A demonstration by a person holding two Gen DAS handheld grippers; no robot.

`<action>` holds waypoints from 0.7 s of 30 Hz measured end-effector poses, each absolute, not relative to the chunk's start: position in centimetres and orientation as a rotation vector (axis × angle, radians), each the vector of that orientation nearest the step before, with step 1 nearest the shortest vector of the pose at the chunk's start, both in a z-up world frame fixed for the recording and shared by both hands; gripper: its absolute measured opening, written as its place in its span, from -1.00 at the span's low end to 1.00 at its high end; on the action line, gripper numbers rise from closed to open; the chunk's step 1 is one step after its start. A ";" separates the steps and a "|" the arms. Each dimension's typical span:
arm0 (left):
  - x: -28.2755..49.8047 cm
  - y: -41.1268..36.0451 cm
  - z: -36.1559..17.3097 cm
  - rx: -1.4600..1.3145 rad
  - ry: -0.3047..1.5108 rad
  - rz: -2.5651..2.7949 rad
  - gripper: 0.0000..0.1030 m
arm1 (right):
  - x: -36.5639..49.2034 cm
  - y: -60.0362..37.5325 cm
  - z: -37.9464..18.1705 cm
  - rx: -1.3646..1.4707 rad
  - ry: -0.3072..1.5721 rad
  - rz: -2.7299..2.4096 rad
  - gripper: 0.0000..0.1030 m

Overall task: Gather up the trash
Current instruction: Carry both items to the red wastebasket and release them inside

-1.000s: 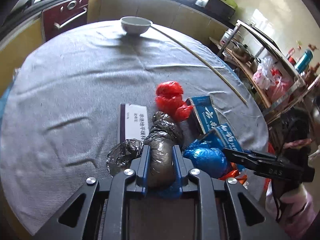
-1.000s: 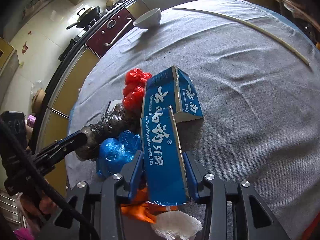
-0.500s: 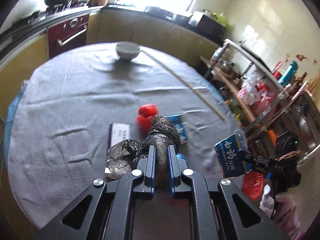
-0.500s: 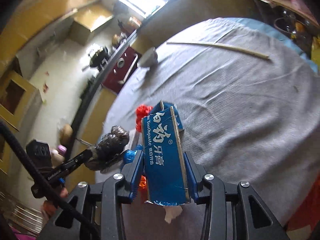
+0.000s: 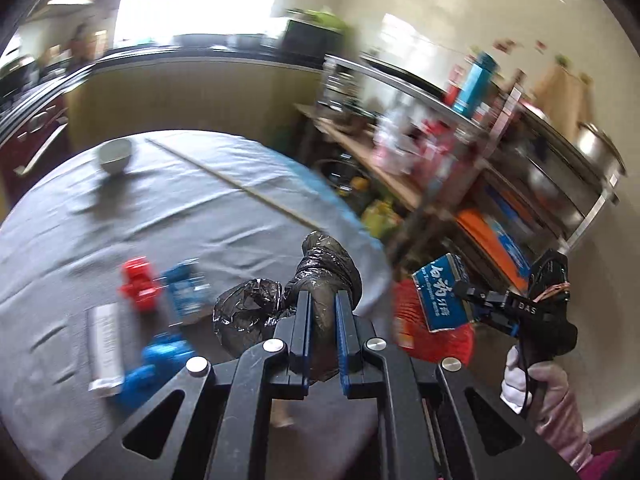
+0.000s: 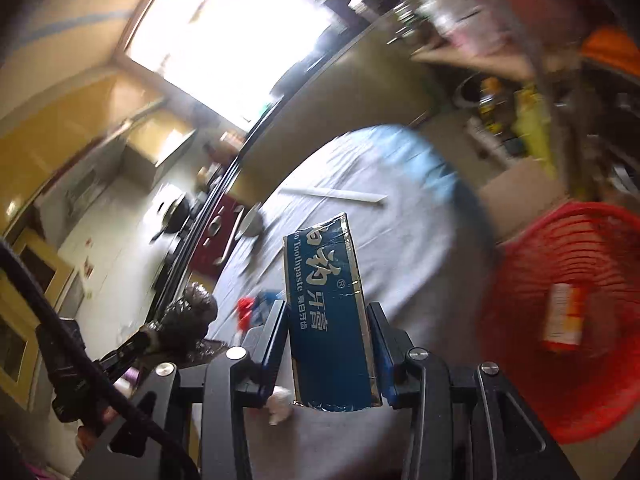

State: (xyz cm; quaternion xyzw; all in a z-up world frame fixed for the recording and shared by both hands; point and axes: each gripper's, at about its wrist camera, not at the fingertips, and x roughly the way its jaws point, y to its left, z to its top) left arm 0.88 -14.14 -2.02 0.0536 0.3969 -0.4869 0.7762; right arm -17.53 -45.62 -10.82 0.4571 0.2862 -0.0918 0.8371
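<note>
Red basket (image 6: 568, 320) waited off the worktop's (image 5: 120, 220) edge while our left fingers (image 5: 304, 320) pinched the black bag (image 5: 320, 280), our right fingers (image 6: 280, 332) clamped the toothpaste box (image 6: 326, 320), and more scraps lay uncollected.

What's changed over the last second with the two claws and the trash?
Both claws lifted their loads off the table and swung toward the red basket: left claw carrying the black bag, right claw the blue toothpaste box. Grips unchanged; the other trash and the bowl stayed put.

Left tool (image 5: 323, 304) and right tool (image 6: 328, 320), both clamped, tilted downward.
</note>
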 end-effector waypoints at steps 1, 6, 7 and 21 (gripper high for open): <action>0.3 -15.7 -2.1 0.130 0.862 -1.084 -0.78 | -18.9 -46.5 -10.8 0.973 0.594 -0.231 -0.18; -3.1 -23.2 -3.6 0.215 0.900 -1.202 -0.78 | -25.3 -50.4 -11.8 1.015 0.561 -0.414 -0.18; -3.9 -24.7 -4.0 0.238 0.902 -1.214 -0.78 | -26.5 -51.0 -12.2 1.021 0.559 -0.451 -0.18; -11.6 -37.9 -11.4 0.481 1.010 -1.331 -0.64 | -32.0 -53.6 -18.0 1.093 0.618 -0.627 -0.06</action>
